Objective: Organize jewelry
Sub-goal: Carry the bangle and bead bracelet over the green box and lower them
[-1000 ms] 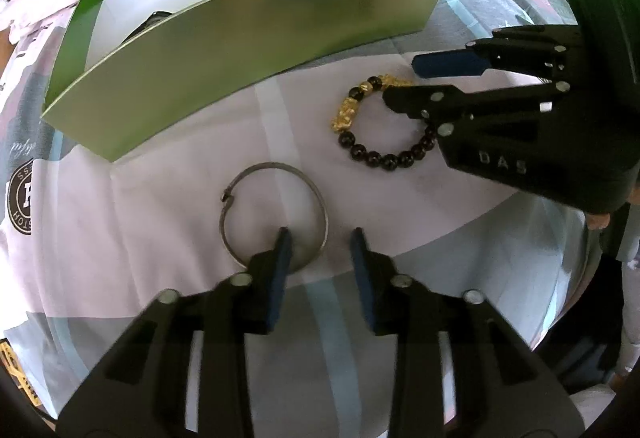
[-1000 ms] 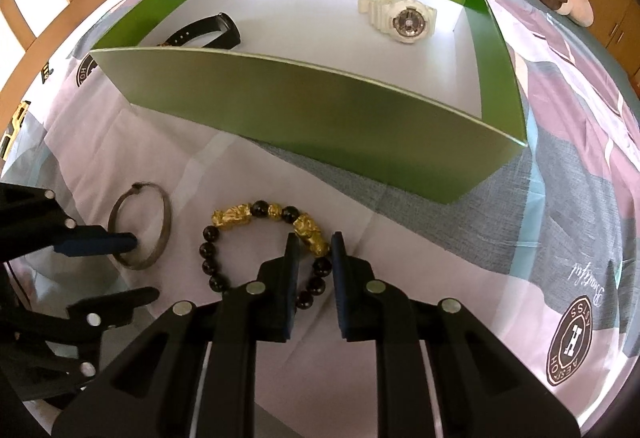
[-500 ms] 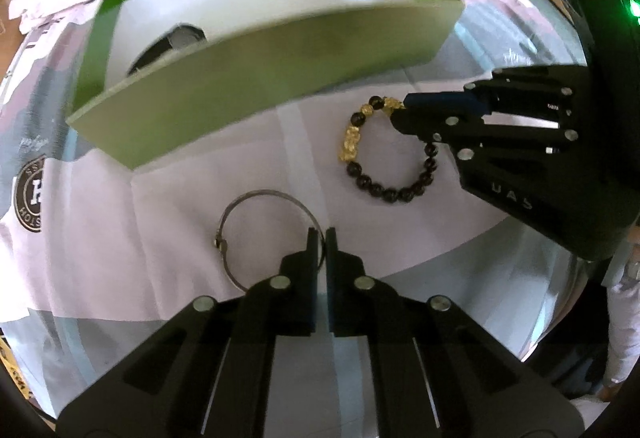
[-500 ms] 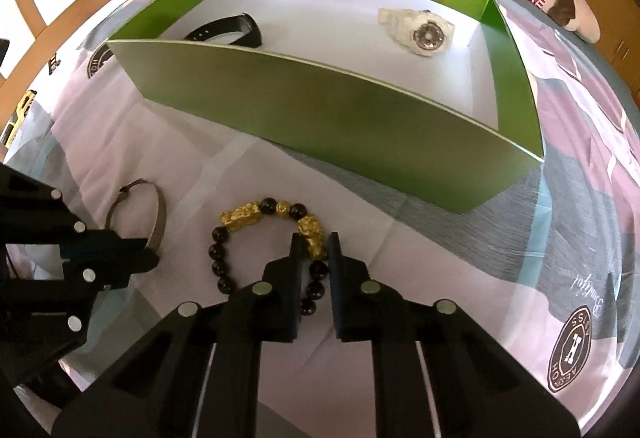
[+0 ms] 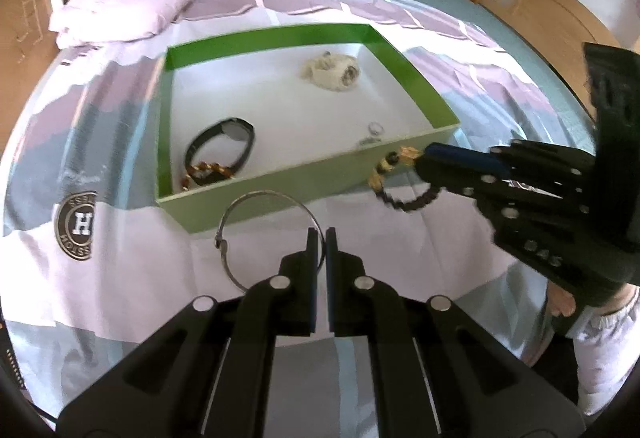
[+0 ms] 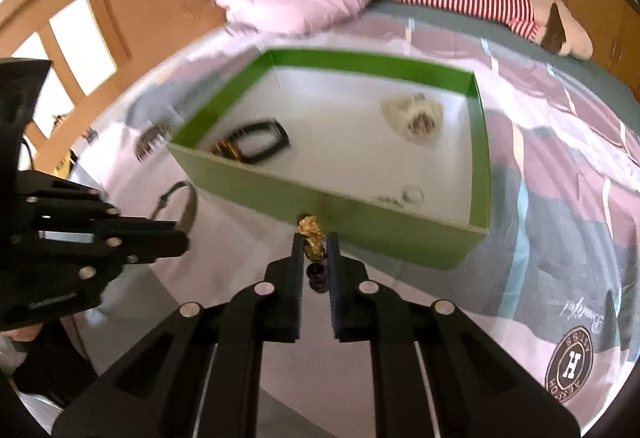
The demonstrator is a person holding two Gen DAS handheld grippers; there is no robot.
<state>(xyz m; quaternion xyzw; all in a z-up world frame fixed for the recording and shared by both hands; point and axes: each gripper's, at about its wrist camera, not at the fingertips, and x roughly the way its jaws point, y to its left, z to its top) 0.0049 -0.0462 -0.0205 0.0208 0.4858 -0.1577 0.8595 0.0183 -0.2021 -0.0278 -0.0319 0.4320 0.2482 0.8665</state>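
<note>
Left wrist view: I'm clamping the left gripper (image 5: 319, 247) on the silver bangle (image 5: 267, 236), which is hanging just in front of the green box (image 5: 412, 68)'s near wall, off the bed (image 5: 140, 258). The right gripper (image 5: 424, 158) is clenched on the beaded bracelet (image 5: 394, 180), dangling beside the box's near right corner. Inside the box already: cream watch (image 5: 332, 72) toward the far side, black band (image 5: 222, 144) and an amber bracelet (image 5: 206, 172) at the near left, a small ring (image 5: 375, 128) by the near wall.

Right wrist view: I'm gripping the beaded bracelet (image 6: 314, 238) by its gold charm between the right gripper (image 6: 316, 250) pads, just short of the green box (image 6: 478, 142). The left gripper (image 6: 176, 238) is carrying the bangle (image 6: 184, 200) left of it. Frame is blurry.

Progress, my read: four pieces boxed, the last two lifted, neither over the box yet. Left: carry both over the wall and let go.
</note>
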